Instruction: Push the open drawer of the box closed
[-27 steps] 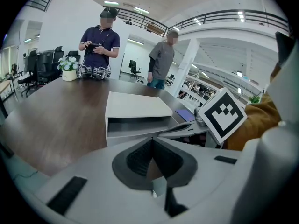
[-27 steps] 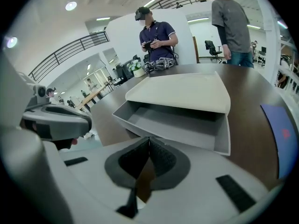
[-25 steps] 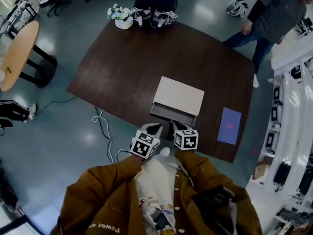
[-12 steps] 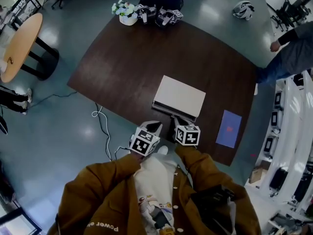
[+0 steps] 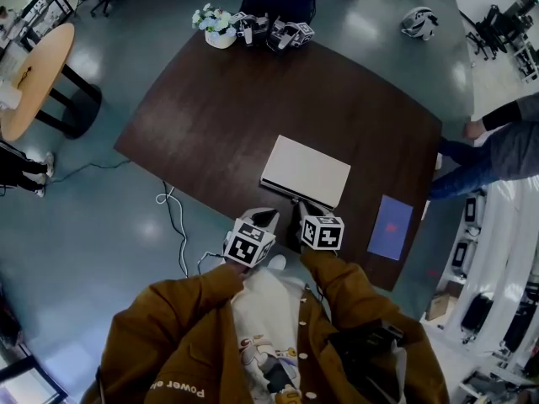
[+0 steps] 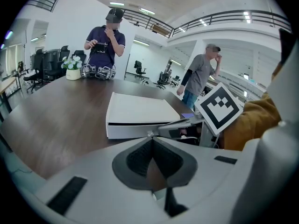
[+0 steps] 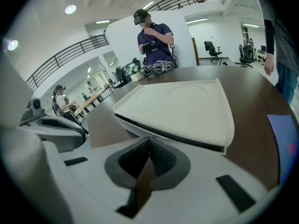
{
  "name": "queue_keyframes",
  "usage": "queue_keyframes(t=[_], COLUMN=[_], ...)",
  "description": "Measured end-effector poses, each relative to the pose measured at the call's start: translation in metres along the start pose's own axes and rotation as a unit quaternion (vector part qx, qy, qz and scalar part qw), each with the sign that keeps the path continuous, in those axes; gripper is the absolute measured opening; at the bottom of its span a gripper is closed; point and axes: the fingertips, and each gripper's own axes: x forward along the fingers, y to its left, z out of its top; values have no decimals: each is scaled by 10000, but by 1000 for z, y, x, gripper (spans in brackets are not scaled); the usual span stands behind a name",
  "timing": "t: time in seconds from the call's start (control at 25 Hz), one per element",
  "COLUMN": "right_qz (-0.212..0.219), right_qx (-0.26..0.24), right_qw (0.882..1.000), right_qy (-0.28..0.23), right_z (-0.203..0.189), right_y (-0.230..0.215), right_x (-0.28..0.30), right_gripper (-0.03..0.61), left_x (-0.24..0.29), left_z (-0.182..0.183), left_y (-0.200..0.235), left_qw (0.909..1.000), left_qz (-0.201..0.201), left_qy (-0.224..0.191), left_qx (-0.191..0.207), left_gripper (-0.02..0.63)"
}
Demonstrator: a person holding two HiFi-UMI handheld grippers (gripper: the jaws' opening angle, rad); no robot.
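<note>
The flat white box (image 5: 305,171) lies on the dark brown table (image 5: 202,116), near its front edge. Its drawer front (image 5: 295,197) sits about flush with the box body, leaving only a dark seam below the lid (image 7: 187,107). My right gripper (image 5: 304,209) is shut, with its tips against that front face (image 7: 148,138). My left gripper (image 5: 266,219) is also shut and empty, just left of the right one and short of the box (image 6: 135,113). In the left gripper view my left gripper (image 6: 150,135) has the right gripper's marker cube (image 6: 218,107) beside it.
A purple sheet (image 5: 390,227) lies right of the box. A flower pot (image 5: 217,25) and another pair of grippers (image 5: 274,32) stand at the far edge by a person. Another person (image 5: 505,150) is off the right side. A cable (image 5: 173,217) and a round wooden table (image 5: 34,78) are at left.
The drawer stuck out of the box's front a second ago and now sits pushed in. The right gripper moved forward with it. The person at right walked further right.
</note>
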Motion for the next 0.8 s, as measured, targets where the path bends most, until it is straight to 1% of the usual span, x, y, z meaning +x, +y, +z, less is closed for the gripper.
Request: queue_keyframes(t=[0.52, 0.64, 0.8], right_qz=[-39, -61, 9], right_qx=[125, 128, 146], right_qw=[9999, 9999, 9999], right_qy=[-70, -82, -51], right_z=[4, 4, 1], right_y=[-13, -13, -8], right_x=[-1, -2, -6], right_gripper=[6, 6, 6], left_x=[1, 0, -1], left_z=[3, 3, 1], left_y=[-5, -5, -8], left_qw=[10000, 10000, 10000], left_qz=[8, -2, -31], left_qy=[-46, -49, -31], left_qx=[35, 35, 38], left_gripper=[5, 5, 5])
